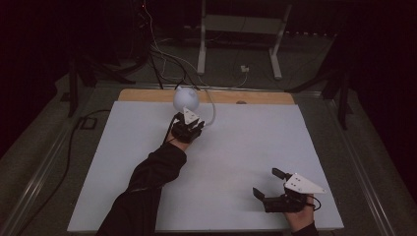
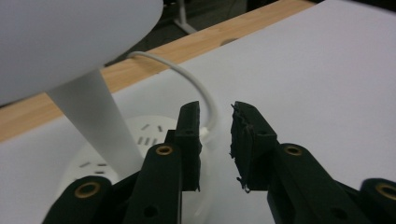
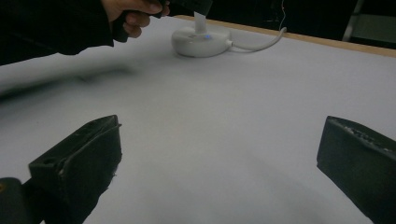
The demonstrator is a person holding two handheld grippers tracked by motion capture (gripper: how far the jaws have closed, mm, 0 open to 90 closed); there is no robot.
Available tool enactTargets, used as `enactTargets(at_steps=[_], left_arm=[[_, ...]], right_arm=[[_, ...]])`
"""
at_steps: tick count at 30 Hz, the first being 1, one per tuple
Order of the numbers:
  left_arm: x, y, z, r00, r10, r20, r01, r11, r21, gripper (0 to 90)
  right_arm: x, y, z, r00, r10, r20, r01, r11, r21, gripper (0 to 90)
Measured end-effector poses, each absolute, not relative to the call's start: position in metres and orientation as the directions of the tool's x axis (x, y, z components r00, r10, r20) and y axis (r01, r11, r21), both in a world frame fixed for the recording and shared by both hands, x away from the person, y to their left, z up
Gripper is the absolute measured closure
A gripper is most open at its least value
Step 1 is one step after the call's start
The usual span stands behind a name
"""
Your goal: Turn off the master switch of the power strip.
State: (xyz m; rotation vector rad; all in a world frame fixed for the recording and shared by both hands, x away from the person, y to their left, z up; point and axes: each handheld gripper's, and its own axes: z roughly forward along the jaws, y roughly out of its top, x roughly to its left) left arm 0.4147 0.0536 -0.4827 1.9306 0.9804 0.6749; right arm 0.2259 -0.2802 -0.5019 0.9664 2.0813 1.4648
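A white desk lamp stands at the far edge of the table, its round head [image 1: 186, 98] over its base. In the left gripper view the lamp head [image 2: 70, 42] looms at top left, with a flat neck [image 2: 100, 126] running down to the round base [image 2: 107, 154]. My left gripper [image 2: 215, 126] hovers just over the base with its jaws narrowly apart and nothing between them; in the high view the left gripper [image 1: 188, 123] sits right in front of the lamp. My right gripper [image 1: 268, 183] rests wide open near the front right, and the right gripper [image 3: 219, 149] holds nothing.
A white cable [image 2: 196, 88] curves from the lamp base back over the wooden table edge [image 1: 147, 95]. A small blue light glows on the lamp base [image 3: 201, 42]. A white sheet [image 1: 246, 147] covers the table. Metal stand legs [image 1: 241, 44] and floor cables lie beyond.
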Motion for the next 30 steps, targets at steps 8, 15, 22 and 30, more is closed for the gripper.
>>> enactTargets(at_steps=[8, 15, 22, 30], left_arm=[[0.419, 0.05, -0.49, 0.539, 0.834, 0.118, 0.381, -0.366, 0.849, 88.2], [0.422, 0.047, -0.496, 0.521, 0.842, 0.143, 0.384, -0.381, 0.841, 90.0], [0.423, 0.048, -0.504, 0.511, 0.843, 0.166, 0.391, -0.4, 0.829, 90.0], [0.424, 0.048, -0.511, 0.499, 0.848, 0.177, 0.397, -0.406, 0.823, 90.0]], right_arm=[[0.226, -0.281, -0.502, -0.673, 0.738, 0.059, 0.303, 0.202, 0.931, 0.0], [0.227, -0.281, -0.502, -0.673, 0.737, 0.059, 0.304, 0.203, 0.931, 0.0], [0.226, -0.281, -0.502, -0.674, 0.736, 0.059, 0.303, 0.203, 0.931, 0.0], [0.226, -0.281, -0.503, -0.676, 0.734, 0.059, 0.307, 0.208, 0.929, 0.0]])
